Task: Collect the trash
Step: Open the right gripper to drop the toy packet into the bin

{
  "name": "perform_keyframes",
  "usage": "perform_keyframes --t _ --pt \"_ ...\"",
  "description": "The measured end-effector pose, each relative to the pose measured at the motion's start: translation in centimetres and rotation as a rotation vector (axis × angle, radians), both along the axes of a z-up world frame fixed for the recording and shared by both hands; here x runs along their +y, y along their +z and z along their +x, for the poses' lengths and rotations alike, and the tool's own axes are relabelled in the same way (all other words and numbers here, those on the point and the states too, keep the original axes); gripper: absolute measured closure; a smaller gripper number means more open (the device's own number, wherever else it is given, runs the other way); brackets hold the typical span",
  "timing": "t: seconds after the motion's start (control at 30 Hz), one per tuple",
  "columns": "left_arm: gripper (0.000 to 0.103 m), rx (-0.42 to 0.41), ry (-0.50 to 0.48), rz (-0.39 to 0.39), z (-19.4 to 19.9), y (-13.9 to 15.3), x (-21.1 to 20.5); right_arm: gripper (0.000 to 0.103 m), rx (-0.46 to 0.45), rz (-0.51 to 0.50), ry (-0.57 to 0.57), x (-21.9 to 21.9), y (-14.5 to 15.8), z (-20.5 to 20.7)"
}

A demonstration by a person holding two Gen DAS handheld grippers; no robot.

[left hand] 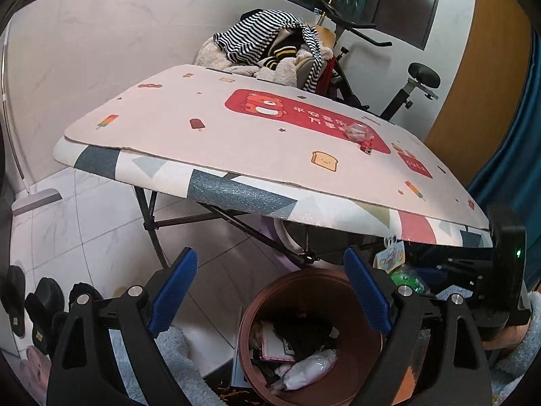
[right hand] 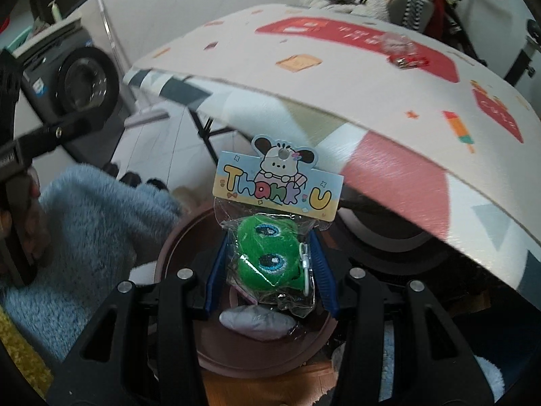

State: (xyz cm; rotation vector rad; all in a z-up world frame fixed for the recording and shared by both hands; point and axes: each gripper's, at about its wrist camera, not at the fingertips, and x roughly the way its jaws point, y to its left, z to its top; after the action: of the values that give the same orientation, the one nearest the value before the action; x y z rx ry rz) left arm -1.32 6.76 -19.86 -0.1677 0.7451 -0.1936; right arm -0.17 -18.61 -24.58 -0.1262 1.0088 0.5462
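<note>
Toy packet point(right hand: 270, 237) clamped in R gripper point(right hand: 270, 267) over bin point(left hand: 257, 308); L gripper point(left hand: 270, 294) apart, empty.

The brown bin point(left hand: 309, 338) stands on the floor just beside the table point(left hand: 236, 182), its mouth uncovered from above. The table's edge overhangs the bin's far side and blocks any approach from there. Inside the bin, a white wad point(left hand: 311, 368) and papers fill the bottom. Left of the bin, bare floor tiles point(left hand: 84, 223) leave room, with dark slippers point(left hand: 40, 304) farther left.
</note>
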Motion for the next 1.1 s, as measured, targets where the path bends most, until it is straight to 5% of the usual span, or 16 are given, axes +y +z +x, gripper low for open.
perform_keyframes --t 0.33,0.53,1.1 --pt "0.016 0.012 0.007 -0.005 0.2 -0.3 0.2 0.047 0.05 -0.023 0.017 0.6 -0.9 0.3" --pt "0.016 0.02 0.006 0.003 0.4 -0.5 0.0 0.012 0.01 -0.071 0.0 0.9 -0.7 0.0" --pt "0.015 0.035 -0.002 0.023 0.9 -0.9 -0.6 0.009 -0.012 -0.048 -0.06 -0.2 -0.1 0.4"
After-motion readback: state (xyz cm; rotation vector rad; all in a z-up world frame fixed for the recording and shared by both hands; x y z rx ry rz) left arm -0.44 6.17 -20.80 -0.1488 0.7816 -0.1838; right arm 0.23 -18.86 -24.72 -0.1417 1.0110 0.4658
